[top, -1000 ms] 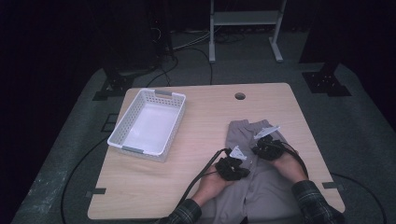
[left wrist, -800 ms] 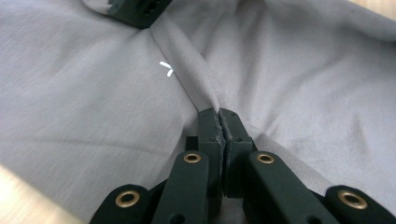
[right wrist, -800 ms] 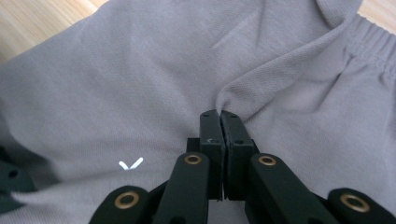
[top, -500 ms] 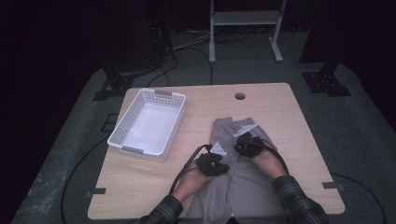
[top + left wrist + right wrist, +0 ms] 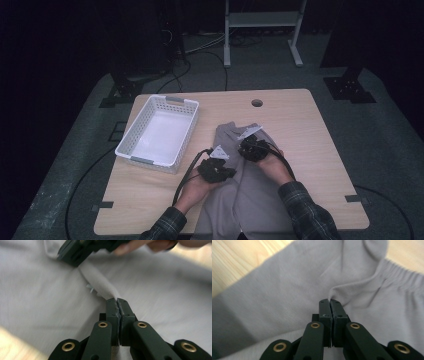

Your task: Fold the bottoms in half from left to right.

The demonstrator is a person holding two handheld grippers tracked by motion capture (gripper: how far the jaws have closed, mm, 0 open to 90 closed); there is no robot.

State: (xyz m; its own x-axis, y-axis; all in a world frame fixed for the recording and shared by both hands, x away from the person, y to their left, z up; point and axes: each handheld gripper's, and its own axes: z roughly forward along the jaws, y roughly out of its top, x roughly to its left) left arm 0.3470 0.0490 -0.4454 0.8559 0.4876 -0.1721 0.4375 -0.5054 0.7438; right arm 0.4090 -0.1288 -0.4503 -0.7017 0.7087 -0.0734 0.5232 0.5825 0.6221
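Note:
A grey garment [image 5: 250,190] with an elastic band lies on the wooden table [image 5: 310,135], running from the middle to the front edge. My left gripper [image 5: 216,169] is shut on a pinched fold of this grey garment [image 5: 50,295], its jaws pressed together on the cloth [image 5: 117,300]. My right gripper [image 5: 252,147] sits just to the right and farther back, also shut on a fold of the garment [image 5: 287,290], near the gathered band [image 5: 402,272]. In the left gripper view the right gripper [image 5: 82,250] shows at the top, holding the same ridge of cloth.
A white slatted basket [image 5: 135,150], with nothing in it, stands on the left part of the table. A round cable hole [image 5: 257,103] lies near the far edge. Black cables trail off the table's left front. A metal stand [image 5: 260,30] is on the floor behind.
Both hands have moved left across the table with the cloth pinched, dragging the garment's top toward the basket. Both grippers stay shut.

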